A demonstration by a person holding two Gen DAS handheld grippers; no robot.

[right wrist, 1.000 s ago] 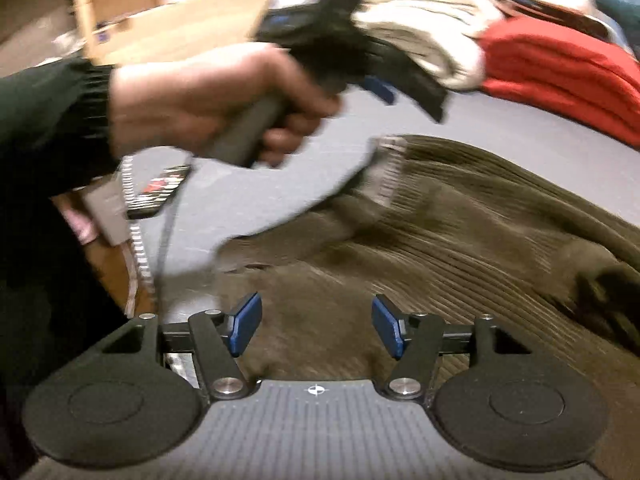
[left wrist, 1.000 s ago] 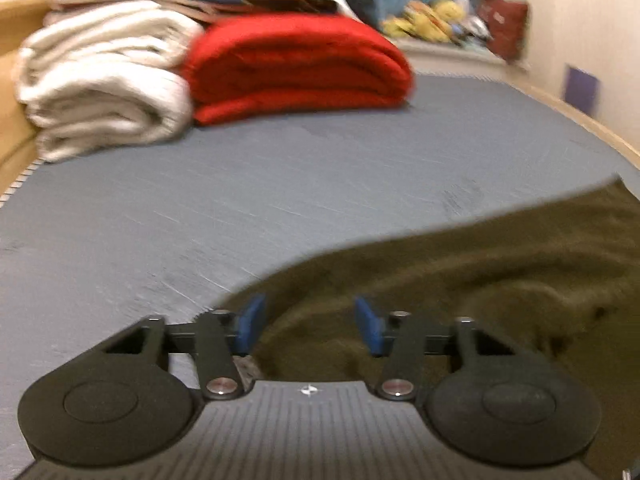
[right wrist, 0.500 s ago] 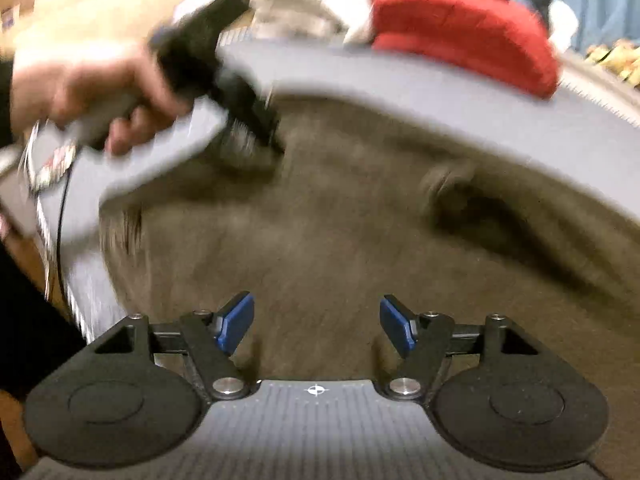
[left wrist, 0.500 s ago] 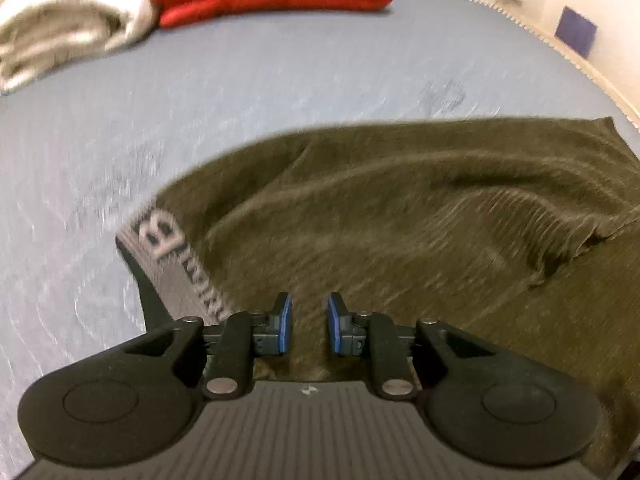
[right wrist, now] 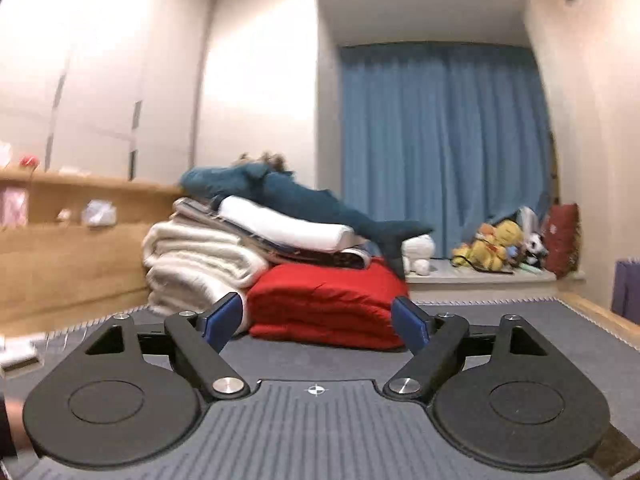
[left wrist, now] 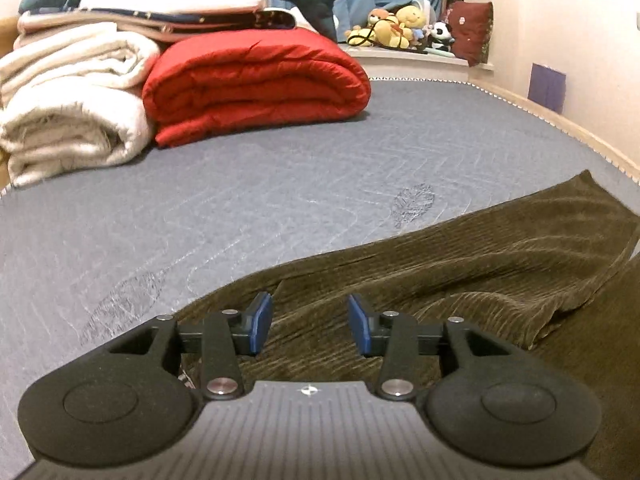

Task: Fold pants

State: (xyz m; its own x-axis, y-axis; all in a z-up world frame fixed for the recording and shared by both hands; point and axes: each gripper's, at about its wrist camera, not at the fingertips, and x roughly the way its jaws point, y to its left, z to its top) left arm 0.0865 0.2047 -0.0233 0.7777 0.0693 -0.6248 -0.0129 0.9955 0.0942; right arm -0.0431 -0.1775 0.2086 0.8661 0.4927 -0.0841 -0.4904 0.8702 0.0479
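Off to the far left of my left gripper [left wrist: 307, 322] sit the cream blankets [left wrist: 72, 120], then the red quilt [left wrist: 256, 80] further ahead. My left gripper's jaws are spread, holding nothing, with the olive corduroy pants [left wrist: 460, 280] lying just under them and running off right on the grey mattress [left wrist: 240, 200]. My right gripper [right wrist: 316, 322] is released too, wide apart, aimed level at the red quilt.

We see the right gripper [right wrist: 316, 322] held level, jaws wide apart, framing a red quilt [right wrist: 326, 304] (shark plush [right wrist: 288, 198] on top) before a blue curtain [right wrist: 440, 144].
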